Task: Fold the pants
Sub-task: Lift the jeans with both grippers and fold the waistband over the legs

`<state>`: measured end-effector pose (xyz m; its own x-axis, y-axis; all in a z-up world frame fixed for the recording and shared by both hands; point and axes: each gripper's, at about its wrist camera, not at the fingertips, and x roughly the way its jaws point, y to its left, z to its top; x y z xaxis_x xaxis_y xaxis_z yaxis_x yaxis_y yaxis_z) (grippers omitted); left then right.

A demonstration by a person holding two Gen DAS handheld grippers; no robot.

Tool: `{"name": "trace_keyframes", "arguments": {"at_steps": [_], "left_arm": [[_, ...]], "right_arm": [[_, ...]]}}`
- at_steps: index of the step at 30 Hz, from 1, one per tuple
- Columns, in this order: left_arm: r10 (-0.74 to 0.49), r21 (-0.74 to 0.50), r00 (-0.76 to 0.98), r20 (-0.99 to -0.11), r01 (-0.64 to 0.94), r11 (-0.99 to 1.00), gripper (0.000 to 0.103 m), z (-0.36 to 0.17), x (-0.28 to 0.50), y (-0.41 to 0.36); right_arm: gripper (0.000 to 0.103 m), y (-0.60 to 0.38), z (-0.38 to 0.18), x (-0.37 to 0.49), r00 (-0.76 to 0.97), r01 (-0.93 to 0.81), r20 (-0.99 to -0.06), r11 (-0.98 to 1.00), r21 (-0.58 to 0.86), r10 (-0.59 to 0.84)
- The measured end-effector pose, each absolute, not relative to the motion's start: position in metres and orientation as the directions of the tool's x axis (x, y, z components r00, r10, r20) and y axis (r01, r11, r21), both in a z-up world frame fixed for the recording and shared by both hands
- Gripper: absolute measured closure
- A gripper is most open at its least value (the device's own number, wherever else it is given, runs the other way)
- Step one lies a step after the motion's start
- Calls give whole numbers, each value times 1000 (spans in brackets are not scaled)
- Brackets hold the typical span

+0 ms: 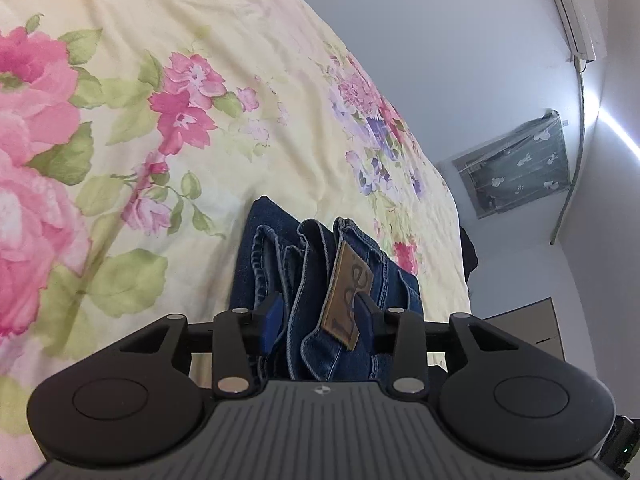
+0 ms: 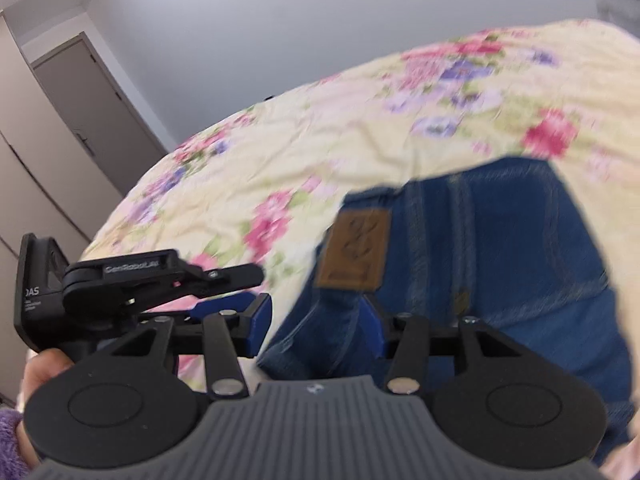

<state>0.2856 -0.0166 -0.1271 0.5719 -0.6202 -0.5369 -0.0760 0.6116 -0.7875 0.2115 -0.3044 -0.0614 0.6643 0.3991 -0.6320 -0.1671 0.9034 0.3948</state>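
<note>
1. Blue jeans [image 1: 320, 280] lie bunched and partly folded on the bed, on a floral bedsheet [image 1: 200, 140] that is cream with pink and purple flowers.
2. My left hand-held gripper [image 1: 320, 316] is at the jeans' waistband end; the denim folds and the brown leather brand patch [image 1: 347, 294] sit between its two fingers.
3. Left jaws stand about half apart. The blue pad on the left finger [image 1: 272, 320] is right at the fabric, the right one sits beside the patch; I cannot tell if the pads actually press the cloth.
4. In the right wrist view the picture is blurred. My right hand-held gripper [image 2: 316, 320] is over the near edge of the jeans [image 2: 500, 260], jaws about half apart.
5. Its right pad sits against a denim fold just below the patch [image 2: 354, 250]; its left blue pad [image 2: 258, 326] is clear of the cloth, over the bedsheet [image 2: 320, 140]. No grip visible there.
6. The left hand-held gripper [image 2: 224, 276] shows side-on at the left of the right wrist view, over the sheet just beside the jeans' edge.
7. My hand [image 2: 48, 368] with a purple fuzzy sleeve [image 2: 10, 428] is at the lower left of that view.
8. Background: grey wall, door [image 2: 96, 100], wall air conditioner [image 1: 576, 12], covered window [image 1: 516, 168].
</note>
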Motion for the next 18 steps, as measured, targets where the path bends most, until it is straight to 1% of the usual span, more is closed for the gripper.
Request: {"name": "trace_keyframes", "arguments": {"at_steps": [2,3,5,6,7,8,10,13,16,18], "left_arm": [[-628,-797,562,-539,-99,595,57,-138,299,-20],[-637,-806,556,-534,-107,582,57,-145,306,-22],[-653,-818,545,-525,-113,564,57,-156,316,-25],[-653,-815,540,-531,-114,568,57,-160,321,-27],[-655,-812,535,-533,-108,573,60,-165,325,-28],[-660,-814,533,-529,-100,572,65,-169,327,-28],[-677,-826,532,-509,-79,559,67,-175,328,-27],[-698,-833,527,-485,-35,552,67,-179,331,-26],[-717,-846,519,-466,-25,532,65,-181,343,-31],[-719,-837,514,-468,5,547,68,-172,348,-38]], "right_arm": [[64,-316,-66,226,679,-137,-655,933,332,333],[69,-321,-69,233,680,-125,-664,941,314,312],[72,-332,-76,243,681,-110,-671,947,303,294],[76,-336,-80,248,680,-105,-674,948,301,289],[78,-339,-85,252,675,-101,-680,949,300,287],[79,-343,-90,254,668,-97,-687,948,302,287],[82,-347,-101,257,655,-95,-696,946,311,295],[83,-351,-116,255,660,-102,-681,936,336,317],[82,-350,-125,254,664,-102,-675,933,346,323],[82,-349,-128,253,667,-100,-673,934,343,319]]}}
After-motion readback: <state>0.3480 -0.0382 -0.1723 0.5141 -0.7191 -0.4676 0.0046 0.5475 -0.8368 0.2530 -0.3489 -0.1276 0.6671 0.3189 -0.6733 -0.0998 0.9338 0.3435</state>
